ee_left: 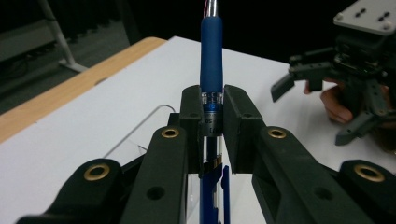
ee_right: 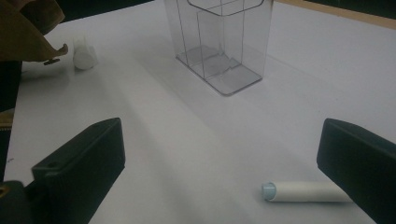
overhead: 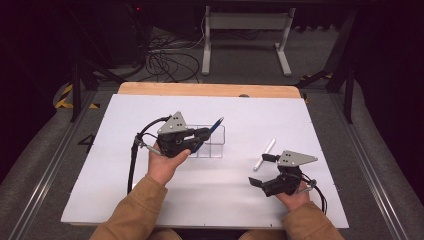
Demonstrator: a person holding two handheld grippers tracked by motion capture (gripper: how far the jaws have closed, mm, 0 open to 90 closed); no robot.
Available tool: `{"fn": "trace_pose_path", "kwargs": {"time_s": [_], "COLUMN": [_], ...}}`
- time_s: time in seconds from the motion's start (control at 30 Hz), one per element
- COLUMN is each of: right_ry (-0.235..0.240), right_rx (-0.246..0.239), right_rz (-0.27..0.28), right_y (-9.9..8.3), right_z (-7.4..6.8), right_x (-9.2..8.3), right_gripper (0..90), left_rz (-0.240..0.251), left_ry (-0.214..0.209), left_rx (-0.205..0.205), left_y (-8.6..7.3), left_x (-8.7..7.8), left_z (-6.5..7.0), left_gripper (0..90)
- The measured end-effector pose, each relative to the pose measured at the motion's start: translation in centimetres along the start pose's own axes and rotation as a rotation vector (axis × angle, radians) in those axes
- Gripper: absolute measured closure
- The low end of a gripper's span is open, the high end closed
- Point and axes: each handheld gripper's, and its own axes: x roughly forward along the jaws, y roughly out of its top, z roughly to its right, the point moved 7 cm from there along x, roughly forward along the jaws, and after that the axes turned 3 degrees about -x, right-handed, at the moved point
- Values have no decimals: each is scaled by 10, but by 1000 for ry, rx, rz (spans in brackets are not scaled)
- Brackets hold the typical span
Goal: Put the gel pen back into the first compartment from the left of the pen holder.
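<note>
1. Left gripper view: the blue pen (ee_left: 211,60) stands between the two black jaws of the left gripper (ee_left: 212,116), which are clamped on its clear band just below the rubber sleeve; the barrel runs on down between the jaws and out of frame
2. High view: the pen (overhead: 212,131) is tilted, its upper end pointing up and away to the right, and it sits over the clear organiser (overhead: 214,145), a compartmented plastic box standing on the bench (overhead: 125,190); which compartment lies beneath the tip cannot be told
3. Handling, as a judgement: the pen looks light and stiff, and the hard clear band may slip or pivot under a narrow two-pad grip; the soft blue sleeve directly above would offer the surer hold. The thin-walled organiser looks light and could shift or tip if the pen is pushed against a wall
4. Right gripper (overhead: 263,170): jaws stand wide apart with nothing between them, low over the bench, near the white pen (overhead: 264,154)
5. Right gripper view: the white pen (ee_right: 306,191) lies flat, just beside the right-hand jaw, apparently not touching; it looks round, smooth and liable to roll, so a hold across mid-barrel seems best
6. Also present: a small white cap-like object (ee_right: 84,57) farther off on the bench
</note>
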Motion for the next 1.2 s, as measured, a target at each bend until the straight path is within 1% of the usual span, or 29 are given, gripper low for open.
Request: {"fn": "trace_pose_path", "kwargs": {"time_s": [0.07,0.1,0.2,0.27,0.33,0.37,0.47,0.6,0.7,0.73,0.8,0.9,0.97,1.07,1.1,1.13,1.17,1.2], "right_ry": [0,1,2,1,2,2,2,2,3,2,4,5,4,4,4,4,2,4], "right_rx": [0,0,-1,-1,-1,-1,-1,-1,-1,-1,0,0,0,0,1,1,2,1], "right_rz": [0,0,0,0,1,1,0,-2,-2,-2,-3,0,-1,0,1,1,1,0], "right_y": [0,0,0,0,0,0,0,0,0,0,0,0,0,0,0,0,0,0], "right_z": [0,0,0,0,0,-1,-1,0,0,0,-1,-1,-1,-1,-1,-1,-1,-1], "right_x": [0,0,0,0,0,0,0,0,0,0,0,0,0,0,0,0,0,0], "right_gripper": [14,14,14,14,14,14,13,13,13,14,13,14,14,14,14,14,13,13], "left_rz": [16,23,43,55,64,73,90,123,131,134,139,155,156,155,155,154,152,153], "left_ry": [23,30,59,74,86,81,98,103,127,131,143,155,154,164,157,157,168,160], "left_rx": [4,-7,7,10,5,-13,-19,-47,-34,-34,-17,-4,-10,0,-8,-6,6,-3], "left_y": [1,1,2,2,1,1,1,3,3,3,3,1,0,-3,-4,-4,-4,-5], "left_x": [0,0,1,2,3,4,5,4,3,3,3,4,5,6,7,7,7,8], "left_z": [-4,-5,-9,-13,-18,-19,-25,-30,-33,-33,-35,-37,-40,-42,-42,-42,-44,-43], "left_gripper": [792,792,791,791,791,791,791,791,790,790,790,790,790,790,790,790,790,790]}}
